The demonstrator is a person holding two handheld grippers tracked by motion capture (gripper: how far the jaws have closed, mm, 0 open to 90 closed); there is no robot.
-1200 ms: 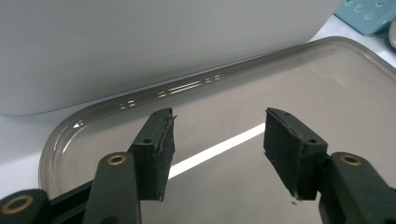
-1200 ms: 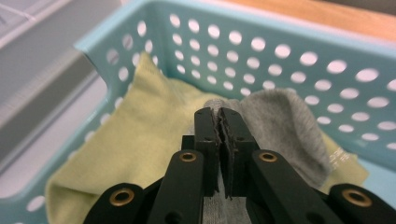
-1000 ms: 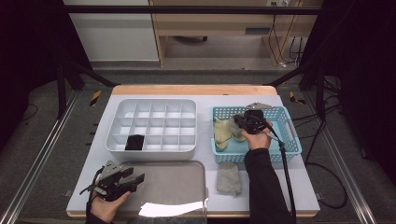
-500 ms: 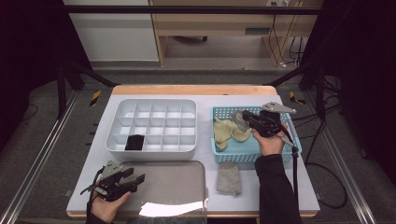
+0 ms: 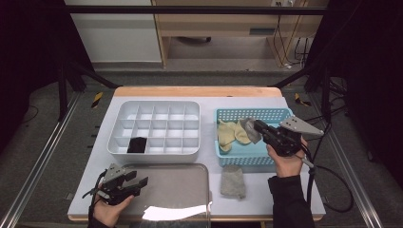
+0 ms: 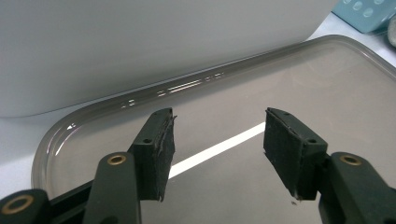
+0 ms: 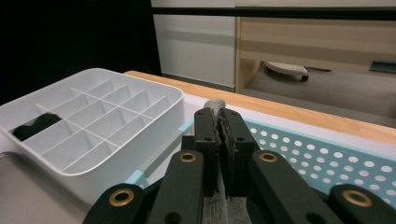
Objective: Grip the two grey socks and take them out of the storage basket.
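A grey sock [image 5: 248, 129] hangs over the blue basket [image 5: 247, 113], pinched in my right gripper [image 5: 256, 126], which points left above the basket's right half. In the right gripper view the jaws of the right gripper [image 7: 218, 126] press together on the grey sock [image 7: 215, 102], whose top edge pokes out past the tips. Yellow socks [image 5: 230, 134] lie in the basket's left half. A second grey sock [image 5: 233, 181] lies flat on the table in front of the basket. My left gripper [image 5: 140, 183] rests open over the grey tray [image 5: 176, 190], and the left gripper [image 6: 217, 140] has nothing between its pads.
A white divided organizer [image 5: 157, 103] stands left of the basket, with a black item [image 5: 138, 145] in a front-left compartment. The organizer's wall [image 6: 140, 46] rises just beyond the tray [image 6: 280, 84]. A wooden strip edges the table's far side.
My right gripper has risen and moved right over the basket, carrying the grey sock up with it. The left gripper has stayed put.
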